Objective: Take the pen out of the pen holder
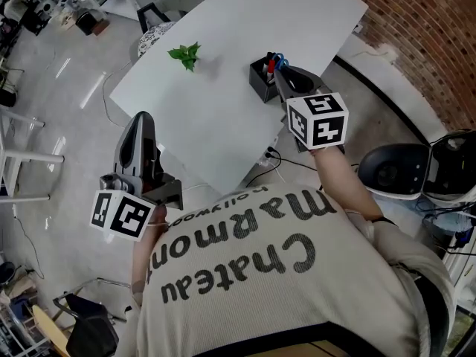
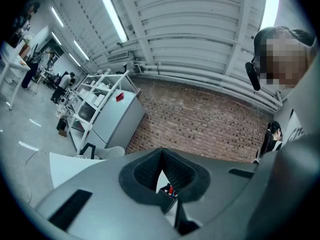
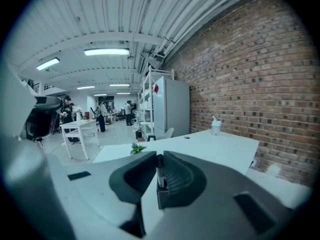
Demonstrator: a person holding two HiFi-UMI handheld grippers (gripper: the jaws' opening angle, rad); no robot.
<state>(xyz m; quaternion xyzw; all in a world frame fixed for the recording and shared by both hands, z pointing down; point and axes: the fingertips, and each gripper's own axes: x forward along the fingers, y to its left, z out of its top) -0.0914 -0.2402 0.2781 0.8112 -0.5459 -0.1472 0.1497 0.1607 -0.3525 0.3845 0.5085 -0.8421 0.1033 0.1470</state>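
From my seat the right gripper point(image 3: 160, 158) has its jaws drawn in on a pen point(image 3: 159, 173) – the pads pinch the slim dark barrel from both sides and it stands upright between them. The pen's lower end runs down to the rim of the black holder point(image 3: 163, 197) just beneath the jaws; I cannot tell whether the tip is inside or clear of it. On the head view that gripper point(image 1: 281, 71) reaches over the near right edge of the white table point(image 1: 223, 117), its tips right at the top of the holder point(image 1: 262, 82), which stands near that edge. A small green plant point(image 1: 186, 54) lies on the table well to the left of the holder, and in the right gripper view a lidded cup point(image 3: 215, 127) sits at the table's far end by the brick wall point(image 3: 260, 79). The left gripper point(image 1: 141, 119) hangs off the table's near left edge, apart from everything on it. Its own view shows the jaws point(image 2: 161, 153) closed with the tips meeting and nothing between them – through the gap below the tips I see the holder point(image 2: 166, 198) far off, with a red pen point(image 2: 170, 189) poking out of it.
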